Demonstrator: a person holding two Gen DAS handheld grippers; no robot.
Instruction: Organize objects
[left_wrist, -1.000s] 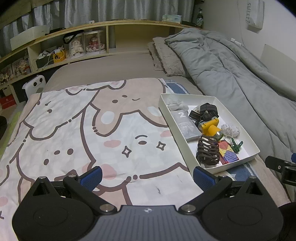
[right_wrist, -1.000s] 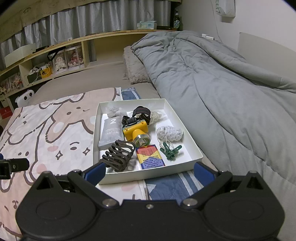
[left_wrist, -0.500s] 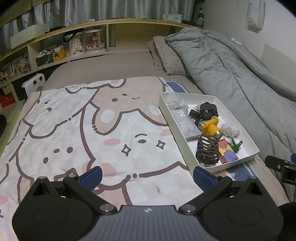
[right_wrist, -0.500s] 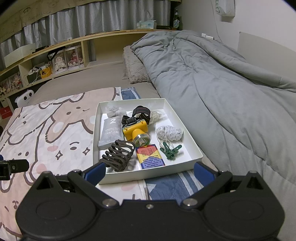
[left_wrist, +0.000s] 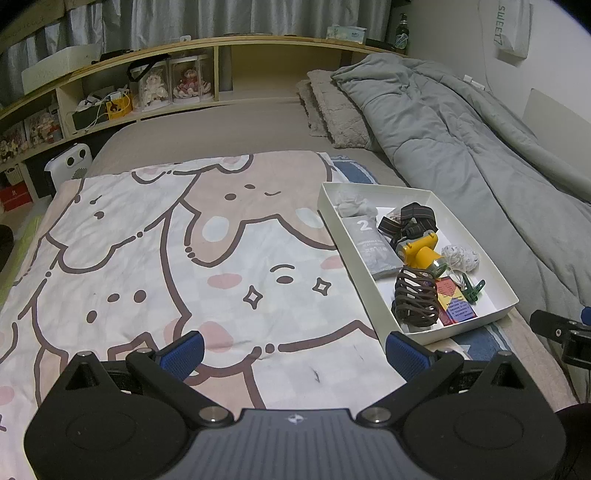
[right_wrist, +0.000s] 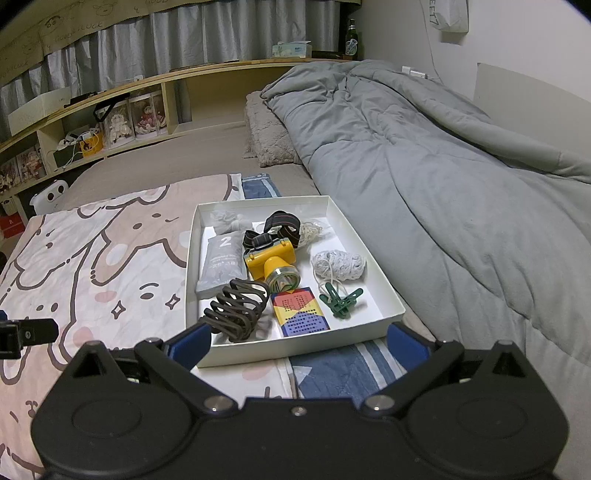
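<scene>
I hold both tools above a bed covered by a pale cartoon-animal printed blanket (left_wrist: 184, 240). My left tool (left_wrist: 294, 349) hangs over the blanket with its blue-padded fingers (left_wrist: 183, 349) spread wide apart and nothing between them. My right tool (right_wrist: 298, 341) is also spread wide and empty, its blue pads sitting at the near corners of a shallow white cardboard tray (right_wrist: 373, 258).

The tray rests on the bed between the printed blanket and a rumpled grey duvet (right_wrist: 443, 177), its near edge lying over a blue-and-white patterned cloth (right_wrist: 340, 369). Inside it, along the left wall, lies a flat grey packet marked with a "2" (right_wrist: 221, 262), with a crumpled grey-white wad (right_wrist: 229, 219) at the far left corner. In the middle is a yellow headlamp with a dark elastic strap (right_wrist: 271, 258), lens pointing toward me. Just in front of the packet sits a dark brown wavy hair claw (right_wrist: 236, 310), touching the near wall area. Beside it, right of the claw, lies a small multicoloured printed card box (right_wrist: 301, 312). Right of that are green plastic clothes pegs (right_wrist: 341, 299), and behind them a bundle of white string (right_wrist: 338, 264).

In the left view, part of the right tool shows at the right edge, near the tray's near right corner. A wooden shelf headboard (left_wrist: 221, 74) runs across the far end of the bed.
</scene>
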